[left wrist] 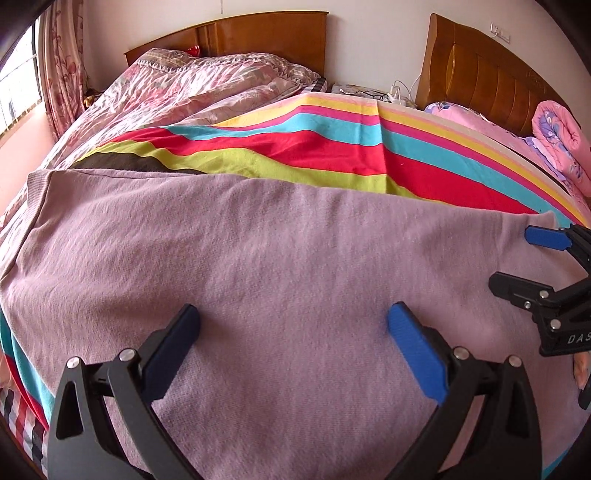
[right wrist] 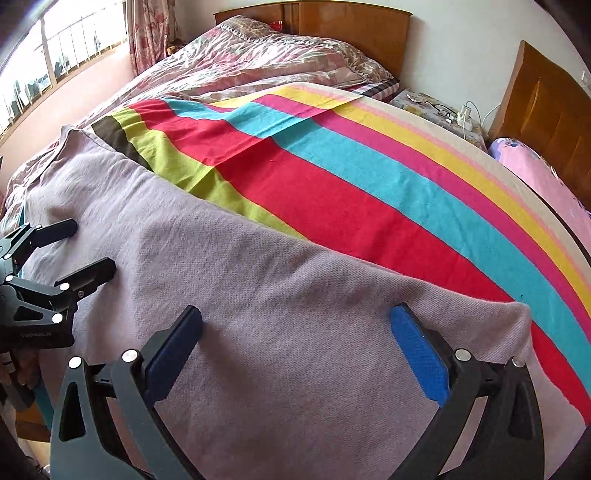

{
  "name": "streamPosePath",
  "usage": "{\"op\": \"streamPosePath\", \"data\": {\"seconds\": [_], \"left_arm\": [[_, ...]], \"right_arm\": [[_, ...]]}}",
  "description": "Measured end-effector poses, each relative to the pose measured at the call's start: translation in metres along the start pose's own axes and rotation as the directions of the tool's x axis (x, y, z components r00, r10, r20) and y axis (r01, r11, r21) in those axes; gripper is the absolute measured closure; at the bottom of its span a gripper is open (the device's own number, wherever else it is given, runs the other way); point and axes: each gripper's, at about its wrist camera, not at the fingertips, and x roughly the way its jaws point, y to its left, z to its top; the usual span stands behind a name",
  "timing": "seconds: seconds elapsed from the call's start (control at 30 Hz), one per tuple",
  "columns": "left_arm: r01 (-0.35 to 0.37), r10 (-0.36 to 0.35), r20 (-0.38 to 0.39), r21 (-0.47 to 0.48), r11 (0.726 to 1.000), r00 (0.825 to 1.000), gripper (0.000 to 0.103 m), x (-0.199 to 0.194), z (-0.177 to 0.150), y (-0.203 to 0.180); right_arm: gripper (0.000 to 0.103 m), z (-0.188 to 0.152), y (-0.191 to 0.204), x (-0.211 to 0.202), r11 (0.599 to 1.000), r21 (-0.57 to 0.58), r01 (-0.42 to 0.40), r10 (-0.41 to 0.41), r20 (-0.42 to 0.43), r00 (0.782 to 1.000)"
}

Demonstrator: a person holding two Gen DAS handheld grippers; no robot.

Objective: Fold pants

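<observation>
Left wrist view: mauve knitted pants (left wrist: 258, 266) spread flat across the near part of a bright striped blanket (left wrist: 332, 147) on a bed with a wooden headboard (left wrist: 258, 33). Left gripper (left wrist: 293, 325) above the cloth, jaws spread wide, nothing between the blue pads. Right gripper (left wrist: 517, 258) at the pants' right edge, jaws parted too. Right wrist view: same pants (right wrist: 277, 295) filling the foreground, one corner just beyond the right gripper (right wrist: 295, 325), jaws wide apart and empty. Left gripper (right wrist: 92, 247) over the left part of the cloth, fingers apart. Floral quilt (right wrist: 258, 59) rumpled behind.
</observation>
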Motion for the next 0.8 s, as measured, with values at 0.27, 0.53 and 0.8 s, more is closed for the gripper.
{"op": "streamPosePath", "data": {"seconds": [0.27, 0.53, 0.8], "left_arm": [[0.004, -0.004, 0.001, -0.003, 1.000, 1.000, 0.001, 0.001, 0.002, 0.000], [0.004, -0.004, 0.001, -0.004, 1.000, 1.000, 0.001, 0.001, 0.002, 0.001], [0.154, -0.148, 0.057, -0.122, 0.980, 0.987, 0.001, -0.024, -0.003, 0.026]], "right_arm": [[0.004, -0.006, -0.010, -0.015, 0.994, 0.113, 0.003, -0.007, 0.032, 0.999], [0.004, -0.010, -0.008, -0.012, 0.990, 0.109, 0.087, -0.090, 0.025, 0.996], [0.004, -0.038, 0.042, -0.028, 0.993, -0.116, 0.029, -0.031, -0.009, 0.999]]}}
